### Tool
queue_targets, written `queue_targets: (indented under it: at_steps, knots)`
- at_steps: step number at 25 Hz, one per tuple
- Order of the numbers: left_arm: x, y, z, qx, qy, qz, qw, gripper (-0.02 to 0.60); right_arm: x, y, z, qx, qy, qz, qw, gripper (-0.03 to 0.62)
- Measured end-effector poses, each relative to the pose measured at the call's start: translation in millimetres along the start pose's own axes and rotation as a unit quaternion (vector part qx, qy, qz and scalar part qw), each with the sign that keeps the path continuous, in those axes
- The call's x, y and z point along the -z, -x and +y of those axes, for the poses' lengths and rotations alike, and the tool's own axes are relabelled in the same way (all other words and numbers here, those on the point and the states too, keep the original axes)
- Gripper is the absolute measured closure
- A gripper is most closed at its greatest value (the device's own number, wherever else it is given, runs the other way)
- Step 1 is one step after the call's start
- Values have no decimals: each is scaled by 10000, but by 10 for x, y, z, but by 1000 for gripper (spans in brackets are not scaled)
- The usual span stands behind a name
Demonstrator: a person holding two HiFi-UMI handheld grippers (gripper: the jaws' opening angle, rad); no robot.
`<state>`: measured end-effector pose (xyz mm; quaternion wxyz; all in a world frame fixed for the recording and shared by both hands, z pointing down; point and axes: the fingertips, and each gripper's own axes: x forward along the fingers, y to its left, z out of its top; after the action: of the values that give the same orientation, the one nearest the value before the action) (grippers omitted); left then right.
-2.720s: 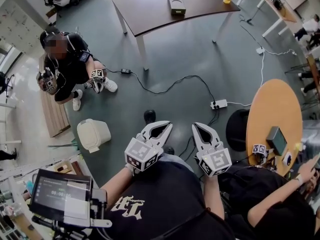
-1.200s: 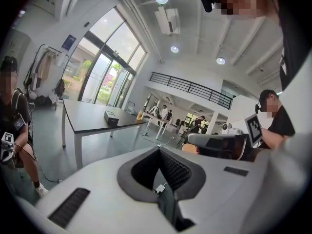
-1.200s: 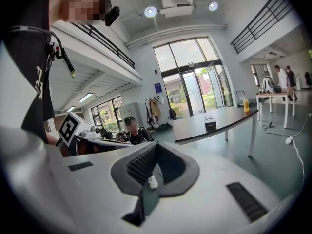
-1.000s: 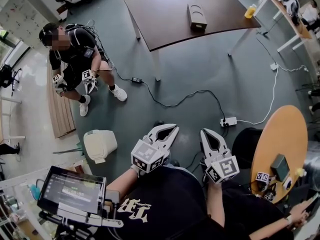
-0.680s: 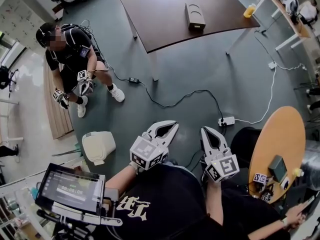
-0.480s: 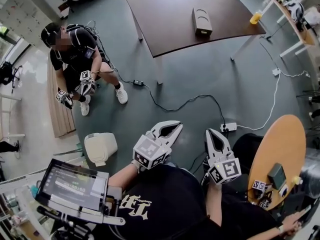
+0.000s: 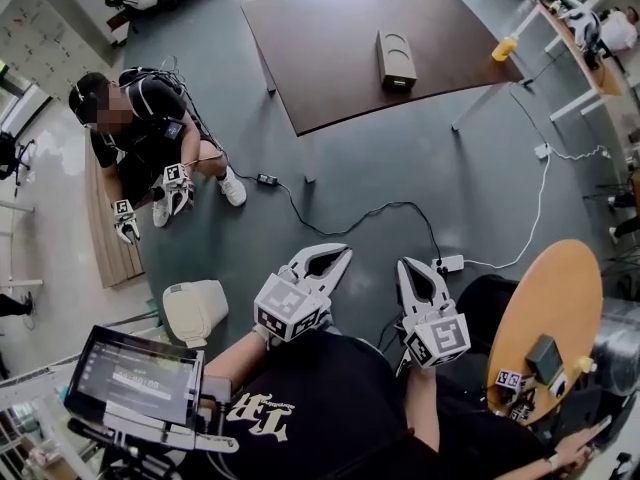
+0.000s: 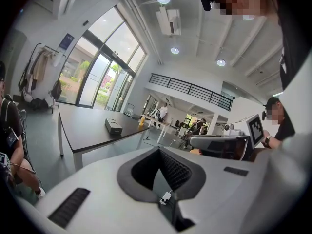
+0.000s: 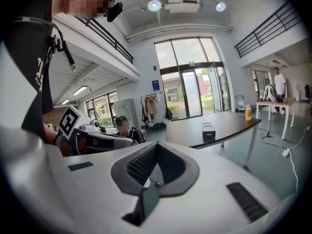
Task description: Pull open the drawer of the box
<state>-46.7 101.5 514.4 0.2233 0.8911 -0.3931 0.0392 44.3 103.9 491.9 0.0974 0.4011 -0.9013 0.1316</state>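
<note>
The box [image 7: 395, 58] is a small dark case on the brown table [image 7: 320, 28], far ahead across the floor. It also shows small in the left gripper view, box [image 8: 114, 126], and in the right gripper view, box [image 9: 208, 130]. My left gripper [image 7: 335, 252] and right gripper [image 7: 408, 266] are held close to my chest, side by side, pointing toward the table. Both are shut with nothing between their jaws, as the left gripper [image 8: 158, 151] and right gripper [image 9: 156, 148] show in their own views. The drawer's state cannot be made out from here.
A yellow bottle [image 7: 505, 47] stands at the table's right corner. A seated person [image 7: 140, 128] with grippers is at the left. A cable and power strip [image 7: 447, 264] cross the floor ahead. A white bin [image 7: 195, 310], a screen [image 7: 130, 376] and a round wooden table [image 7: 545, 318] are nearby.
The head view has swung slightly, so the table sits a little differently. Both grippers stay shut near my chest. The seated person has lowered their hands.
</note>
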Motion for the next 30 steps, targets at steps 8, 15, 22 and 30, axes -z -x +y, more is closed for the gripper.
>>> queue_targets:
  at_steps: [8, 15, 22, 30]
  knots:
    - [-188, -99, 184, 136, 36, 72, 9999, 575, -158, -235, -77, 154, 69, 108, 9998, 608]
    - [-377, -112, 307, 250, -12, 55, 9997, 575, -335, -369, -17, 260, 238, 104, 9993, 608]
    - [-486, -77, 372, 384, -89, 52, 9992, 575, -403, -451, 25, 404, 228, 61, 9989, 608]
    - [-357, -36, 353, 485, -198, 109, 9986, 575, -268, -441, 94, 477, 159, 133, 9986, 608]
